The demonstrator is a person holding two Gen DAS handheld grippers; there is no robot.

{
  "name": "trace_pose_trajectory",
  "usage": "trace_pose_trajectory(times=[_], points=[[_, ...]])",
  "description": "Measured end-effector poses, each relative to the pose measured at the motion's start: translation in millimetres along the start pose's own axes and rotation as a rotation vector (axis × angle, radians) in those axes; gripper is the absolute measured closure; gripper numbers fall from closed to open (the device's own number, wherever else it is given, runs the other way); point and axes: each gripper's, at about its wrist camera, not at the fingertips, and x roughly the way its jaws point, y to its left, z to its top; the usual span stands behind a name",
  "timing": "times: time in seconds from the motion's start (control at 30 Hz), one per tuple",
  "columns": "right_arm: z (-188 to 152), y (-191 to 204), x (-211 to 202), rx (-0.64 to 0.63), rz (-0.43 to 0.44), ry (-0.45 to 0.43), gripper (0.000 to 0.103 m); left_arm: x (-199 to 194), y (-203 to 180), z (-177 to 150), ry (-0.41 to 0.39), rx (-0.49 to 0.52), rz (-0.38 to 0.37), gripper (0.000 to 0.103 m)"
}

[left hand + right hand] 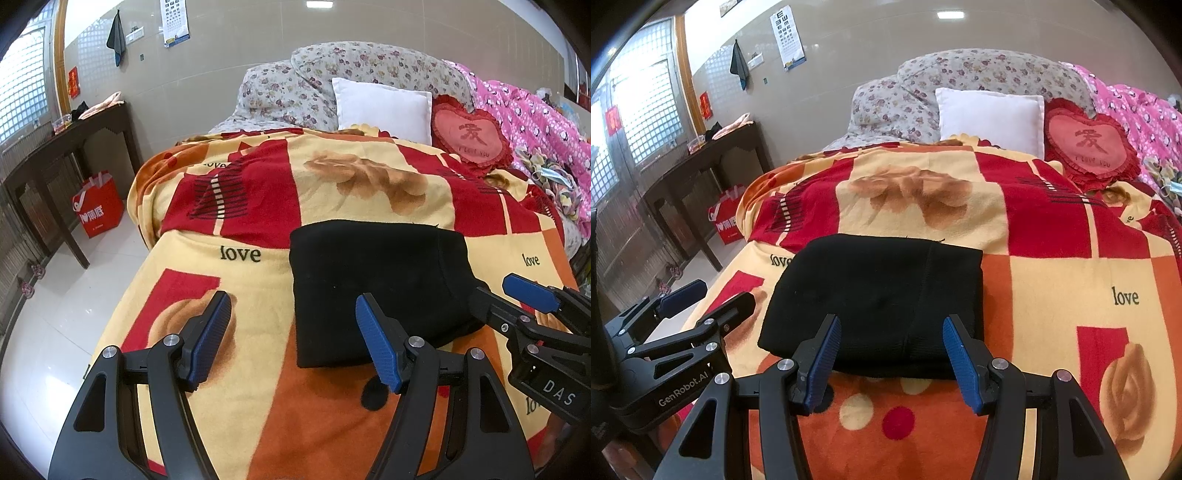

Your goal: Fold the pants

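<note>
The black pants (pixel 376 288) lie folded into a compact rectangle on the red, yellow and orange blanket (pixel 258 206); they also show in the right wrist view (pixel 879 306). My left gripper (pixel 293 325) is open and empty, hovering just in front of the pants' left near corner. My right gripper (pixel 890 343) is open and empty, just in front of the pants' near edge. In the left wrist view the right gripper (pixel 517 295) shows at the pants' right side. In the right wrist view the left gripper (pixel 713 299) shows at the left.
White pillow (pixel 384 107), red heart cushion (pixel 469 136), floral bedding (pixel 332 74) and pink quilt (pixel 535 122) lie at the bed's head. A dark wooden table (pixel 74 147) and a red bag (pixel 98 208) stand on the tiled floor to the left.
</note>
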Motion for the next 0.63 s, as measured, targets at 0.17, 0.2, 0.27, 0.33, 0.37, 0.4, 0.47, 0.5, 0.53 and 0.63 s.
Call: trace_pose_trajectory(times=[0.17, 0.2, 0.27, 0.33, 0.37, 0.4, 0.47, 0.5, 0.53, 0.63], points=[[0, 0, -1, 0.000, 0.000, -0.001, 0.047, 0, 0, -1, 0.002, -0.002, -0.002, 0.032], [1, 0, 0, -0.002, 0.000, 0.000, 0.047, 0, 0, -1, 0.003, -0.001, -0.004, 0.032], [0, 0, 1, -0.002, 0.000, 0.002, 0.047, 0, -1, -1, 0.004, 0.000, -0.006, 0.032], [1, -1, 1, -0.003, 0.001, 0.003, 0.047, 0, -2, -1, 0.004, 0.002, -0.006, 0.032], [1, 0, 0, -0.001, 0.001, 0.001, 0.047, 0, -2, -1, 0.004, 0.002, -0.006, 0.032], [1, 0, 0, 0.000, 0.000, 0.001, 0.047, 1, -3, -2, 0.003, 0.005, -0.006, 0.032], [0, -4, 2, 0.009, -0.001, 0.001, 0.047, 1, -6, -3, -0.006, 0.014, -0.007, 0.032], [0, -8, 2, 0.013, -0.001, -0.001, 0.047, 0, -6, -2, -0.014, 0.018, -0.006, 0.032], [-1, -14, 2, 0.022, -0.005, -0.003, 0.047, 0, -7, -3, -0.019, 0.022, -0.003, 0.032], [-5, -41, 7, 0.058, -0.046, 0.001, 0.047, 5, -6, -3, -0.014, 0.026, -0.007, 0.032]])
